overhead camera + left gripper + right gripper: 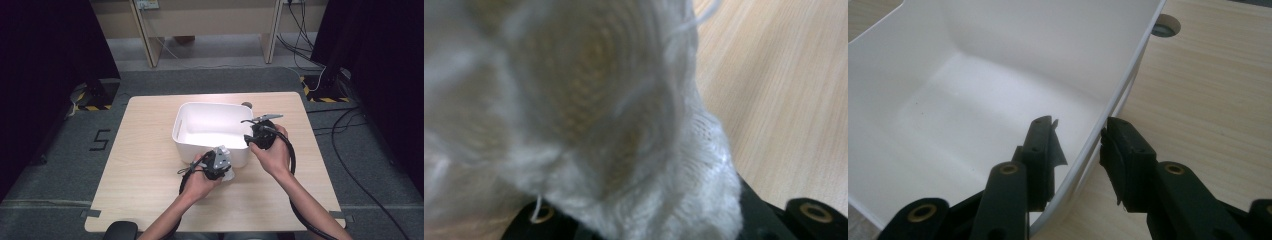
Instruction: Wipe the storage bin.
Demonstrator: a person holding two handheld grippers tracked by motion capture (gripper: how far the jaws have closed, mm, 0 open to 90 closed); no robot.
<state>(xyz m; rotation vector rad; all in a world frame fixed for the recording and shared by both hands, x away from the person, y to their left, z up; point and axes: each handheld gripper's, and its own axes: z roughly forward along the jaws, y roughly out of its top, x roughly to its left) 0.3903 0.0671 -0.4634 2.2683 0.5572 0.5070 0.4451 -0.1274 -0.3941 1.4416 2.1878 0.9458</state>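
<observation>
A white plastic bin (200,106) stands in the middle of the wooden table (145,165). My left gripper (220,167) hovers by the bin's near right corner, shut on a white knitted cloth (228,173). In the left gripper view the cloth (624,125) bulges up out of the black jaws and hides their tips. My right gripper (252,137) straddles the bin's right wall. One jaw is inside the bin (973,90) and the other outside, and the right gripper (1079,131) pinches the thin wall just below the rim. The bin's inside looks bare.
A round cable hole (1164,25) sits in the tabletop just behind the bin's far right corner. Bare wood (784,100) spreads left, right and in front of the bin. Beyond the table are grey floor, cables and the legs of a wooden desk (150,45).
</observation>
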